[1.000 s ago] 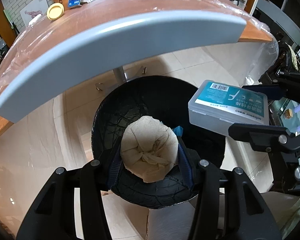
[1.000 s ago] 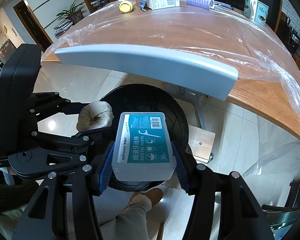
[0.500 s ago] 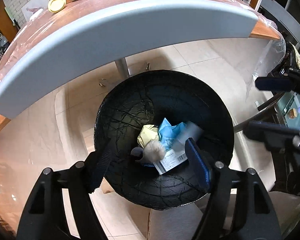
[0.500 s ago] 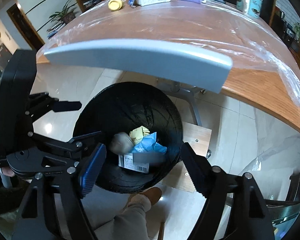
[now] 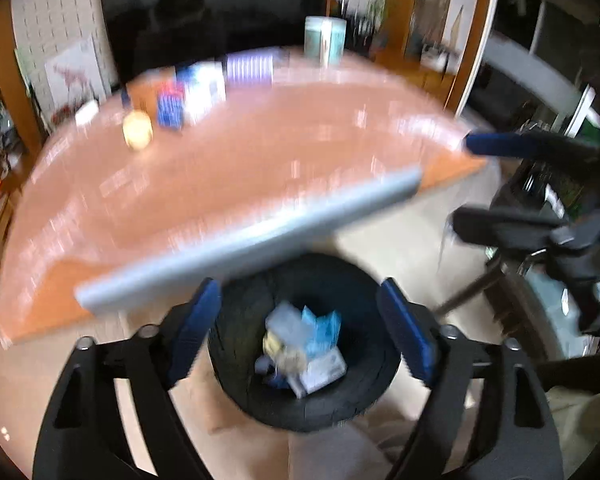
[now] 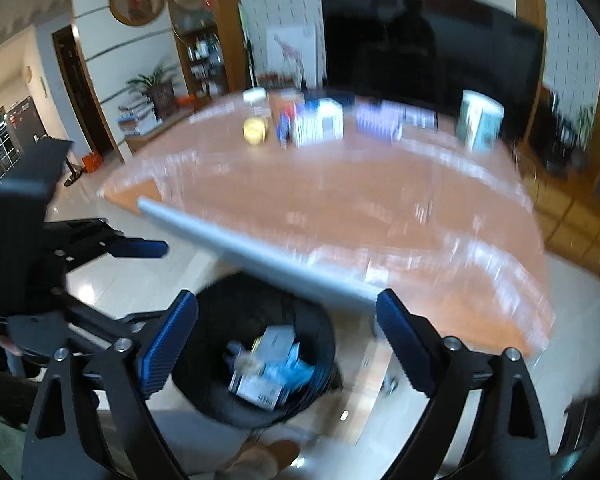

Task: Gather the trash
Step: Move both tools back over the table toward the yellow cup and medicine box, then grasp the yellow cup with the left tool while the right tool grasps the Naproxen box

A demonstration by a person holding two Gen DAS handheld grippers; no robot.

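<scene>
No legible text on the blurred boxes (image 6: pixel 318 122) or binned packaging (image 6: pixel 256 390).

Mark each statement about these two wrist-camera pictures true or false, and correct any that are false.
1. Both tongs are open and hold nothing. True: the left tongs and the right tongs gape over the bin.
2. The black bin stands on the table. False: it stands on the floor, below the table edge.
3. The bin holds trash. True: a clear plastic box and blue wrapper lie inside with other scraps.
4. The table is bare. False: a yellow lid, cartons and a teal cup are at its far end.
5. A dark screen is behind the table. True.
</scene>
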